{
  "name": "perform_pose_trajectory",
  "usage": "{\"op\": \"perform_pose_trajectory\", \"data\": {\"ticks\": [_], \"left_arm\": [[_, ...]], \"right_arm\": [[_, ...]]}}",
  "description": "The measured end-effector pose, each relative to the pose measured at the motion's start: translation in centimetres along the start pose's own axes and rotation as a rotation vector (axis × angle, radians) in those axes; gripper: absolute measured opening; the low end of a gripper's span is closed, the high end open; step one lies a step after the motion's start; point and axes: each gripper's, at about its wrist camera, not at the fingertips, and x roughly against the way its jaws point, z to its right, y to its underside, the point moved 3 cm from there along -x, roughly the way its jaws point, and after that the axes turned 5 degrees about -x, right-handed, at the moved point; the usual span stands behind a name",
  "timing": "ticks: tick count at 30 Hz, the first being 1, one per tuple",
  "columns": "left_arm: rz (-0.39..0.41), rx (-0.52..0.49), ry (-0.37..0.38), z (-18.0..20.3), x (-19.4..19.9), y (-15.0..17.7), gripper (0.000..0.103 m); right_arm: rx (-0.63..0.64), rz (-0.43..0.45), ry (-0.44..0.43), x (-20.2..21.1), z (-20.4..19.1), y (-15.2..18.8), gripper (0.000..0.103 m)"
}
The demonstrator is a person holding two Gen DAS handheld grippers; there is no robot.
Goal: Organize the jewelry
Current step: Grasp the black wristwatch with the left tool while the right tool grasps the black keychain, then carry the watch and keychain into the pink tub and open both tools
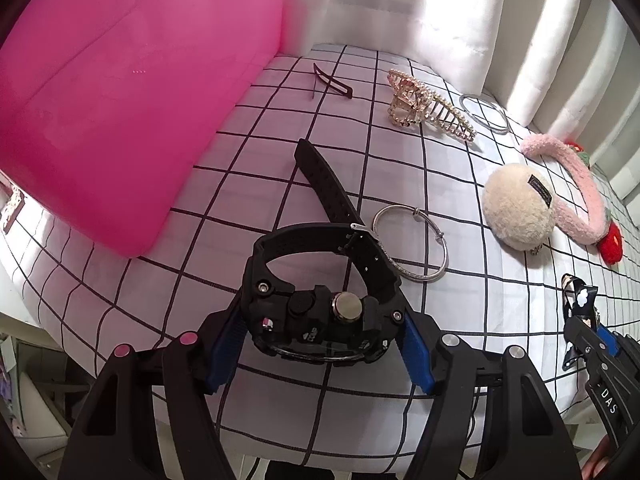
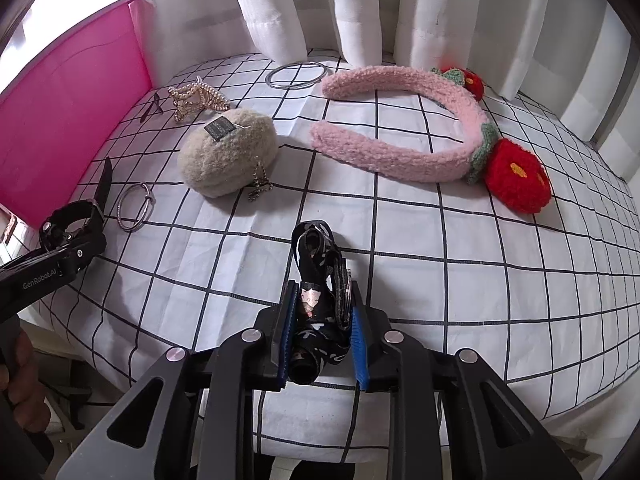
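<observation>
My left gripper (image 1: 320,344) is shut on a black sports watch (image 1: 320,312), its strap (image 1: 324,184) trailing away over the checked cloth. It also shows at the left of the right wrist view (image 2: 72,232). My right gripper (image 2: 320,340) is shut on a black patterned strap with a metal ring (image 2: 320,280), held low over the cloth; it shows at the right edge of the left wrist view (image 1: 580,320). A silver bangle (image 1: 412,244) lies just beyond the watch.
A pink box (image 1: 120,100) stands at the left. On the cloth lie a pearl claw clip (image 1: 424,108), a dark hair clip (image 1: 332,84), a thin bangle (image 1: 484,114), a cream fluffy pouch (image 2: 228,156) and a pink headband with red flowers (image 2: 420,136). White curtains (image 2: 360,8) hang behind.
</observation>
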Motion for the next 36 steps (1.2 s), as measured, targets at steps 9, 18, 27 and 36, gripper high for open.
{"op": "perform_pose_trajectory", "data": {"ticks": [9,18,27,36], "left_arm": [[0.043,-0.035,0.007,1.0,2.8,-0.3,0.066],[0.143,-0.063,0.023,2.9,8.4,-1.6,0.066],[0.280,-0.014,0.032,3.4,15.0,-4.2,0.066],[0.409,0.100,-0.030,-1.6,21.1,-7.6,0.066]], "right_arm": [[0.007,0.015,-0.019,2.1,0.3,-0.9,0.023],[0.047,0.103,-0.059,6.9,0.0,-4.1,0.023],[0.168,0.227,-0.123,12.4,-2.5,-9.1,0.023],[0.295,0.345,-0.273,16.2,-9.3,-14.7,0.023]]}}
